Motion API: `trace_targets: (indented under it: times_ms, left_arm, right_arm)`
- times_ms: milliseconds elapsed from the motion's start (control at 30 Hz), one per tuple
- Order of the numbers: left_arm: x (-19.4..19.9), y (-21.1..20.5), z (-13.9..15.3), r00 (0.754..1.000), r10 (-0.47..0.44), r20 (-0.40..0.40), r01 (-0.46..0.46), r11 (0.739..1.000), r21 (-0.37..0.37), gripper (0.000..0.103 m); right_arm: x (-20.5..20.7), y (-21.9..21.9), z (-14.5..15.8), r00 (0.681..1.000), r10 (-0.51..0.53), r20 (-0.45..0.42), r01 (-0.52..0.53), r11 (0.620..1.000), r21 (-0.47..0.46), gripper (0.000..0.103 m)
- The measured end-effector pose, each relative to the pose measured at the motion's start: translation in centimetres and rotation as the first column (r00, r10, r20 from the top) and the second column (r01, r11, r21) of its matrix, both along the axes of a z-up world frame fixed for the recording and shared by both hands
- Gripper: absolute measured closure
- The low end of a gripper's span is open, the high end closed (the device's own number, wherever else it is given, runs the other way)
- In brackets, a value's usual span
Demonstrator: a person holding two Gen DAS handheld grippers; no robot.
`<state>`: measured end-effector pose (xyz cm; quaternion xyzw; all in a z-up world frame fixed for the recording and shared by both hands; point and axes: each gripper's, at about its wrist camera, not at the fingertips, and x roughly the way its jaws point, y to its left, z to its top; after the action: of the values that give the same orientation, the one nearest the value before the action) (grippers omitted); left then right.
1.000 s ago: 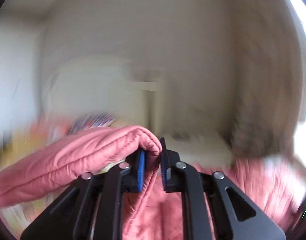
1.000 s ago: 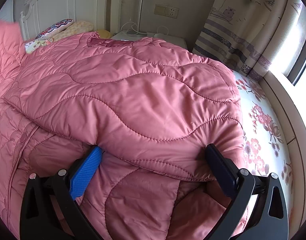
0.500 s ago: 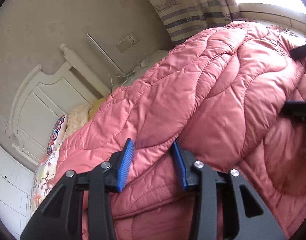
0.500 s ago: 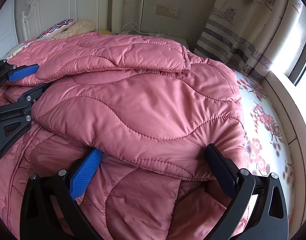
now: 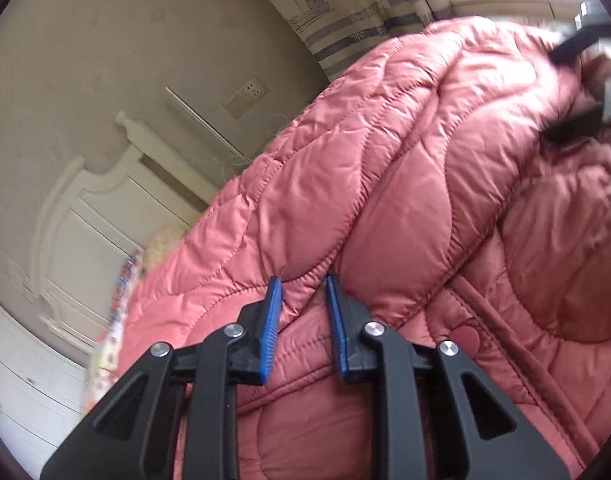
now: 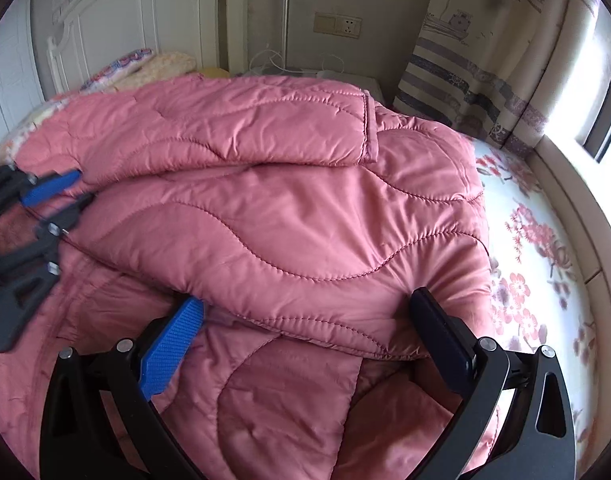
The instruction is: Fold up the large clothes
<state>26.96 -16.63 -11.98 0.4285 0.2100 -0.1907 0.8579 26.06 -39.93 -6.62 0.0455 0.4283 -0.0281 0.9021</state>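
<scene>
A large pink quilted coat [image 6: 289, 216] lies folded on the bed, with one sleeve [image 6: 225, 128] laid across its top. It fills the left wrist view [image 5: 385, 184] too. My left gripper [image 5: 303, 300] is open, its blue pads on either side of the sleeve's edge without clamping it; it also shows in the right wrist view [image 6: 61, 196] at the coat's left side. My right gripper [image 6: 305, 320] is wide open at the near edge of the folded layer, holding nothing. It appears blurred in the left wrist view [image 5: 577, 92].
A floral bedsheet [image 6: 537, 280] shows on the right beside a padded bed edge. A white headboard [image 6: 117, 32], pillows [image 6: 145, 68], a nightstand with cables [image 6: 297, 68], a wall socket [image 6: 337, 24] and a striped curtain [image 6: 477, 60] stand behind.
My left gripper swung the sleeve over onto the coat and opened, letting it go; it has drawn back slightly to the sleeve's edge. My right gripper has stayed open in place.
</scene>
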Motion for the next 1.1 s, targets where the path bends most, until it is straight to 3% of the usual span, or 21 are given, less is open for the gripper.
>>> trace_targets:
  times_ms: [133,267,333,367,433,467,567,600,667,700,733,800,867,933,1000,1067,1100]
  left_arm:
    - [-0.4,-0.8,-0.7,0.998,0.001,0.069,-0.004,0.998,0.056,0.08]
    - [-0.9,-0.8,-0.6,0.993,0.013,0.117,-0.021,0.998,0.063,0.074]
    - [-1.2,-0.8,-0.6,0.986,0.026,0.165,-0.038,0.997,0.07,0.069]
    - [-1.3,-0.8,-0.6,0.981,0.034,0.189,-0.048,0.996,0.072,0.065]
    - [-1.5,-0.9,-0.6,0.976,0.044,0.214,-0.06,0.996,0.07,0.06]
    - [-1.7,-0.8,-0.5,0.975,0.049,0.218,-0.064,0.996,0.067,0.059]
    - [-2.0,-0.6,-0.4,0.975,0.056,0.217,-0.07,0.996,0.057,0.056]
    - [-2.1,-0.6,-0.4,0.975,0.058,0.217,-0.072,0.996,0.056,0.055]
    - [-1.9,-0.6,-0.3,0.974,0.064,0.216,-0.077,0.996,0.051,0.052]
    - [-2.0,-0.5,-0.2,0.974,0.068,0.216,-0.08,0.996,0.047,0.049]
    - [-1.8,-0.4,-0.1,0.974,0.073,0.213,-0.084,0.996,0.04,0.047]
    - [-1.6,0.0,0.3,0.974,0.096,0.203,-0.101,0.995,0.013,0.033]
    - [-1.0,0.6,1.0,0.975,0.128,0.18,-0.124,0.992,-0.033,0.022]
    - [-0.3,1.2,1.5,0.984,0.136,0.118,-0.128,0.989,-0.069,0.021]
    - [0.1,1.3,1.5,0.988,0.129,0.079,-0.124,0.99,-0.072,0.024]
    - [0.0,1.1,1.4,0.991,0.118,0.067,-0.113,0.992,-0.063,0.027]
    - [-0.1,1.0,1.3,0.991,0.114,0.073,-0.11,0.992,-0.056,0.029]
  right_arm:
    - [-1.7,-3.2,3.7,0.986,-0.075,0.149,0.025,0.951,0.308,0.004]
    - [-1.3,-4.8,6.7,0.962,-0.111,0.248,0.003,0.917,0.399,0.004]
    - [0.8,-5.3,6.5,0.973,-0.121,0.198,0.018,0.89,0.456,0.007]
    - [2.3,-5.6,5.7,0.982,-0.135,0.134,0.054,0.873,0.485,0.009]
    - [5.0,-6.6,3.0,0.978,-0.204,-0.05,0.199,0.824,0.531,0.024]
    - [6.2,-7.2,1.3,0.968,-0.225,-0.11,0.246,0.772,0.586,0.024]
    - [7.8,-8.0,-0.3,0.96,-0.27,-0.07,0.249,0.719,0.649,0.03]
    - [8.0,-7.9,-0.4,0.96,-0.273,-0.052,0.24,0.72,0.651,0.035]
    - [8.3,-7.1,-0.3,0.966,-0.257,-0.019,0.212,0.748,0.629,0.062]
    - [8.1,-6.5,0.1,0.967,-0.254,-0.007,0.205,0.763,0.613,0.082]
    - [7.2,-5.9,1.0,0.966,-0.256,0.04,0.184,0.787,0.589,0.086]
    - [4.9,-4.6,3.3,0.962,-0.241,0.131,0.147,0.855,0.497,0.087]
    - [2.9,-3.6,4.3,0.959,-0.233,0.161,0.134,0.874,0.466,0.087]
    - [1.2,-3.4,4.4,0.959,-0.241,0.147,0.155,0.886,0.437,0.087]
    - [1.1,-4.0,3.0,0.965,-0.253,0.071,0.202,0.886,0.418,0.087]
    - [1.8,-5.1,1.2,0.959,-0.284,-0.013,0.268,0.887,0.377,0.083]
    - [1.6,-5.8,0.6,0.955,-0.295,-0.035,0.284,0.871,0.401,0.082]
